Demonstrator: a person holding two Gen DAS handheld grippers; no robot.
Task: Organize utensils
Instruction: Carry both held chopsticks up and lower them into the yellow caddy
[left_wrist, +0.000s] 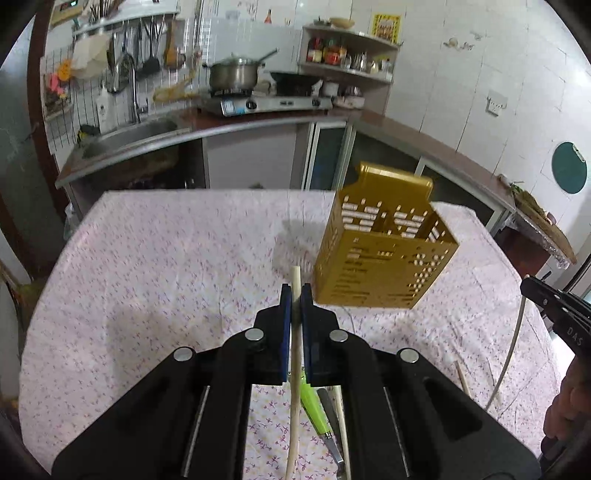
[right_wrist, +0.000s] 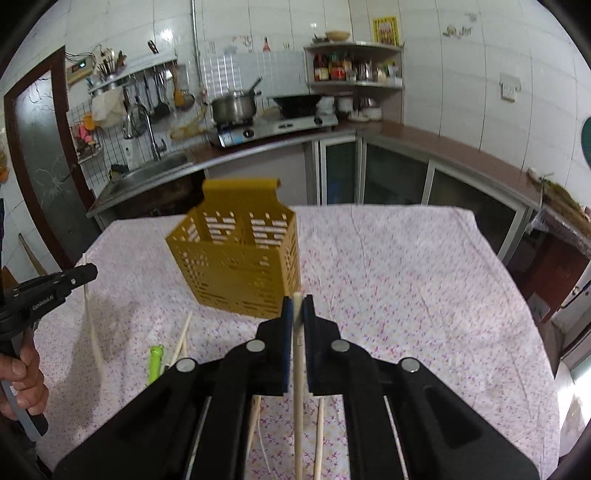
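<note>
- Utensils go in the gold holder (left_wrist: 384, 251), mid-frame right on the floral table (left_wrist: 166, 258).
- Left gripper (left_wrist: 295, 295) and right gripper (right_wrist: 297, 306) each pinch one pale chopstick (left_wrist: 294, 369) (right_wrist: 298, 387).
- Risk: long sticks may snag the holder's rim and tip it.

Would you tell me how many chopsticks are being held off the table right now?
2. One chopstick is clamped in the left hand-held gripper, the other in the right hand-held gripper. More lie on the table, partly hidden.
</note>
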